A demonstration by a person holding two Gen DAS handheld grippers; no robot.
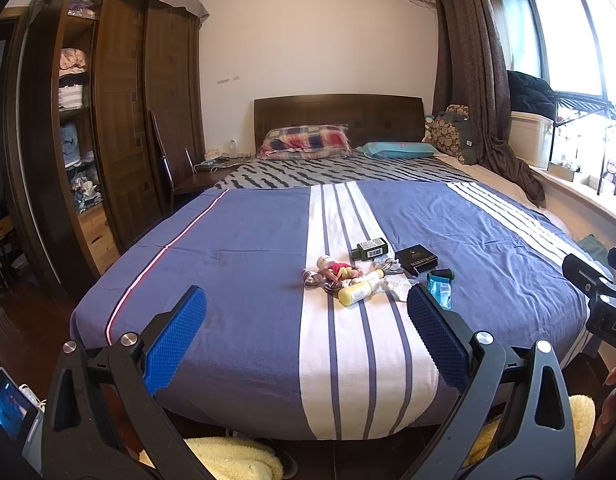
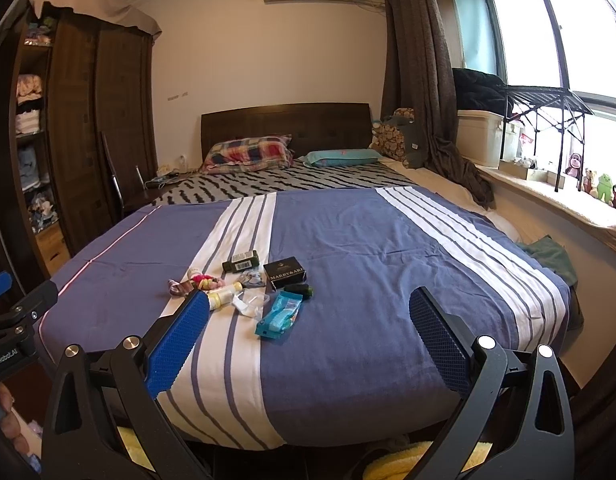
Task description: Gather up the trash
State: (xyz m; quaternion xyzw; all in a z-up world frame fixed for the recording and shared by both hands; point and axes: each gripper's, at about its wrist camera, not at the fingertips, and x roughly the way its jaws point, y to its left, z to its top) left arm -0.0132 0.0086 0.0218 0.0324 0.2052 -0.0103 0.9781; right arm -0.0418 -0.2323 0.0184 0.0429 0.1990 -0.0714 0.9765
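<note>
Bedroom, big bed (image 2: 348, 264) with a blue and white striped cover; you're standing at the foot end. All the clutter sits in one cluster on the white stripe, mid-bed, well ahead of both tools.

Left gripper (image 1: 308, 332): jaws spread wide, nothing between them, held short of the pile. Right gripper (image 2: 308, 332): same, spread and empty.

Handling, my read:
- Teal wrapper (image 2: 279, 314): nearest to you, on the blue just right of the stripe. Thin film, light, crinkly, probably slick. Pinch across the flat middle, not the sealed ends, and close fully or it slides out.
- Clear plastic scrap (image 2: 250, 303): touching the wrapper's left side. Very light and floppy, hard to see the edges. Take it where it bunches up.
- Yellow bottle (image 2: 222, 298): lying on its side, rigid, round, will likely roll. Grip across the body, jaws square to its axis. Can't tell if it's trash.
- Black box (image 2: 286, 272): stiff card with sharp corners, looks easy to grip across the short sides.
- Dark green bottle (image 2: 244, 260): on its side behind the rest, rigid. Full or empty, can't tell.
- Small doll (image 1: 335, 269): soft, probably not trash, so leave it.

Soft bedding gives under pressure, so come down shallow and don't snag the cover with the pads.

No bin or bag visible in either view.
</note>
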